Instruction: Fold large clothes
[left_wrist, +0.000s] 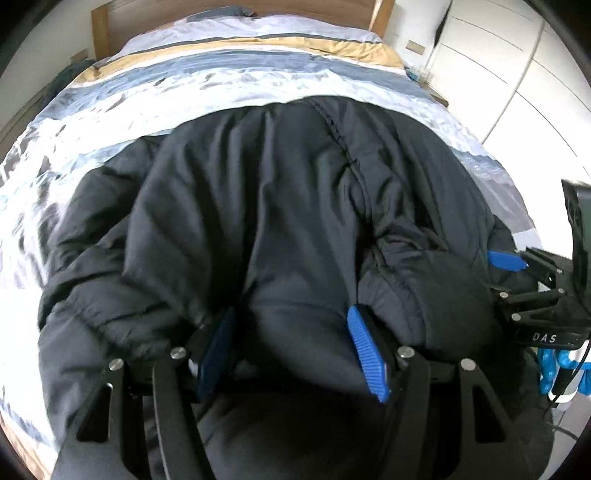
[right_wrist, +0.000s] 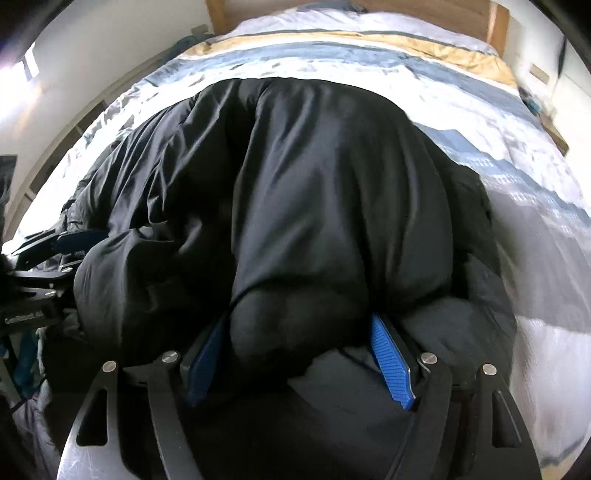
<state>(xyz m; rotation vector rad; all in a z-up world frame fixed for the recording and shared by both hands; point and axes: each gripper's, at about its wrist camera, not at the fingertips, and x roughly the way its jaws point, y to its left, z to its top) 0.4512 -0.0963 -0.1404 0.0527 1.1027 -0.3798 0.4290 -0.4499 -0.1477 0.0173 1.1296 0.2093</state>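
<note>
Left wrist view: a bulky black padded jacket (left_wrist: 266, 206) is spread over a bed with a striped quilt (left_wrist: 229, 81) in white, grey-blue and tan. A wooden headboard (left_wrist: 236, 7) is seen at the far end, and white cupboard doors (left_wrist: 517, 74) stand to the right. The left gripper (left_wrist: 291, 350) is set low at the near hem, its blue pads (left_wrist: 369, 354) held fairly wide apart. A thick roll of jacket fabric is gathered between them and is pressed by both pads. At the right edge the right gripper (left_wrist: 506, 258) is partly seen, one blue pad lying against the jacket's side.

Right wrist view: the same jacket (right_wrist: 317, 192) is seen bunched and raised towards the camera, its far part lying on the quilt (right_wrist: 369, 62). The right gripper (right_wrist: 299, 350) is held wide, with a rounded bulge of fabric filling the gap and both blue pads (right_wrist: 391, 362) touching it. The left gripper (right_wrist: 79, 236) is glimpsed at the left edge, against the jacket; its grip cannot be judged from here. The headboard (right_wrist: 406, 11) is visible at the top.
</note>
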